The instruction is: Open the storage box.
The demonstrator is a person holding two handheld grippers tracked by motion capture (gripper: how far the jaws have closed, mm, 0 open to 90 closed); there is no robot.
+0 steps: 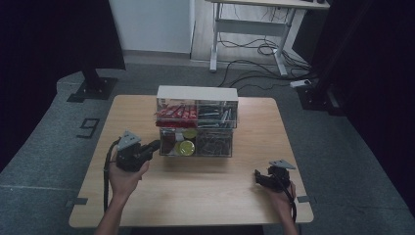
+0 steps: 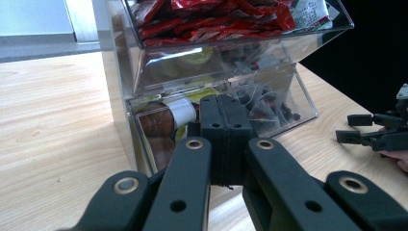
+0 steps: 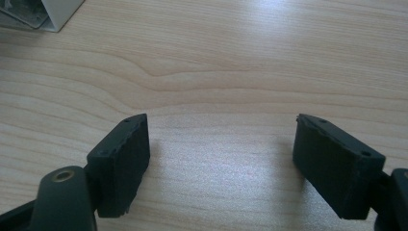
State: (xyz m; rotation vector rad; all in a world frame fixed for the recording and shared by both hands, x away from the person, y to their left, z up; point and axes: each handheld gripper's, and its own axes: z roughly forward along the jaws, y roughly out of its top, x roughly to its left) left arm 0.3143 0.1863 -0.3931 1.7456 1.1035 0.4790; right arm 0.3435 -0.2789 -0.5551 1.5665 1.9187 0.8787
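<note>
A clear drawer box (image 1: 197,93) with a white top stands at the middle of the wooden table (image 1: 195,196). Its upper left drawer (image 2: 216,19) holds red packets. The lower left drawer (image 1: 177,145) holds a brown jar and yellow-green round lids. My left gripper (image 1: 155,145) is shut, and its tips (image 2: 226,115) rest against the front of that lower left drawer; I see nothing between the jaws. My right gripper (image 1: 262,177) lies low at the table's right front, open over bare wood (image 3: 221,159), well apart from the box.
The box's right-hand drawers (image 1: 214,132) hold pens and dark metal clips. The other gripper (image 2: 365,132) shows at the right edge of the left gripper view. Behind the table are a white desk frame (image 1: 254,29), floor cables (image 1: 264,49) and a black stand base (image 1: 92,88).
</note>
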